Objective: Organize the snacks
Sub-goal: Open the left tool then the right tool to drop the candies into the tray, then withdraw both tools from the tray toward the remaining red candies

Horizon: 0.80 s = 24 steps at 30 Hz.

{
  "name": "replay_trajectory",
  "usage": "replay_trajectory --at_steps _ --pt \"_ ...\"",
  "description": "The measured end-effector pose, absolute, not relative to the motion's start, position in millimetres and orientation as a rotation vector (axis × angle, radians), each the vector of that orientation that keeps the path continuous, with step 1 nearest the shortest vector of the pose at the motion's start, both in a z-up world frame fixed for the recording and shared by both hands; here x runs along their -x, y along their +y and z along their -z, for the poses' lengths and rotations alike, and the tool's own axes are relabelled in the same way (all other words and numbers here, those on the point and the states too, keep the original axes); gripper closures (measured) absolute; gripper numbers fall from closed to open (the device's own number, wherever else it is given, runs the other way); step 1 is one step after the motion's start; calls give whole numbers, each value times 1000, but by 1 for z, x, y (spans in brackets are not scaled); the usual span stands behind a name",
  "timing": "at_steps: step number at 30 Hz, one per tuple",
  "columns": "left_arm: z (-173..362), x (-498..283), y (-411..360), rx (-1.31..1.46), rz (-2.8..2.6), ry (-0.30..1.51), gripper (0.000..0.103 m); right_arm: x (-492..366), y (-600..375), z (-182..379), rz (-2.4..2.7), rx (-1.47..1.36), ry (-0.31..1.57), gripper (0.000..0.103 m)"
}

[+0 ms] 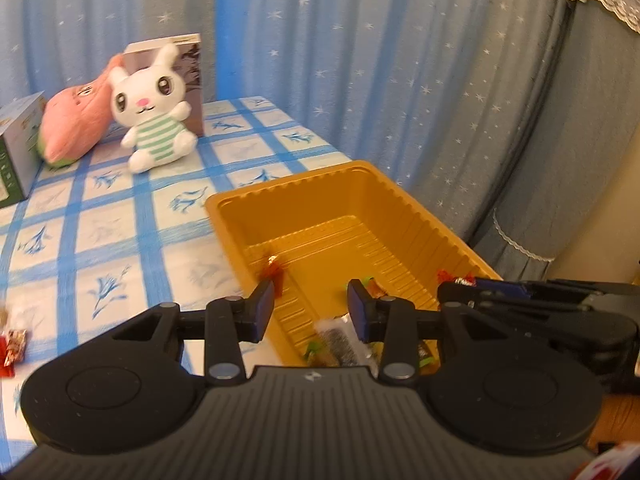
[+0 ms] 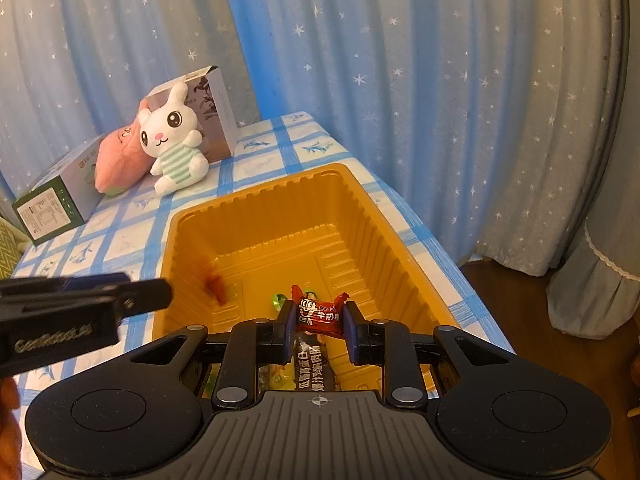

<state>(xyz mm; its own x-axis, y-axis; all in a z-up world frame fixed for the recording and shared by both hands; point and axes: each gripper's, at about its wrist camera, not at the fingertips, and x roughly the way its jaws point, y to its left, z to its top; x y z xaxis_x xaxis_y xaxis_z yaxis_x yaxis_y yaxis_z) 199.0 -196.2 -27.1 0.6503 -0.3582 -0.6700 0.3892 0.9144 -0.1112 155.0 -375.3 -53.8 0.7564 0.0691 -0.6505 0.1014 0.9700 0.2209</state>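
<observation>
A red candy (image 2: 319, 317) is pinched by the right tool (image 2: 318, 330) over the tray (image 2: 400, 216) for dropping; the left tool (image 1: 311, 308) is spread, empty.

The left gripper (image 1: 311, 309) points forward and downward, its jaws parted with nothing pressed between the blue pads (image 1: 265, 307). The right gripper (image 2: 318, 320) tilts down at a similar slant, its jaws drawn close and clamped on a red wrapped candy (image 2: 320, 314). Each gripper shows at the edge of the other's view, side by side. A sliver at the right-wrist frame's lower left is probably a hand (image 2: 8, 420).
</observation>
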Motion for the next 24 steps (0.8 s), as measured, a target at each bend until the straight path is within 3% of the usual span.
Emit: replay_trajectory --at_steps 12,16,18,19,20,24 --pt "17 -177 -165 21 384 730 64 -156 -365 45 0 -234 699 78" --pt "15 -173 -156 36 368 726 55 -166 -362 43 -41 -238 703 77" --pt "15 -171 -151 41 356 726 51 -169 -359 43 -50 -236 707 62" --pt "15 -170 -148 44 350 726 47 -169 -359 42 -48 -237 704 40" --pt "14 -168 -145 46 344 724 43 -167 -359 42 -52 -250 695 33" --pt "13 -158 -132 62 318 711 38 -161 -355 41 -48 -250 711 33"
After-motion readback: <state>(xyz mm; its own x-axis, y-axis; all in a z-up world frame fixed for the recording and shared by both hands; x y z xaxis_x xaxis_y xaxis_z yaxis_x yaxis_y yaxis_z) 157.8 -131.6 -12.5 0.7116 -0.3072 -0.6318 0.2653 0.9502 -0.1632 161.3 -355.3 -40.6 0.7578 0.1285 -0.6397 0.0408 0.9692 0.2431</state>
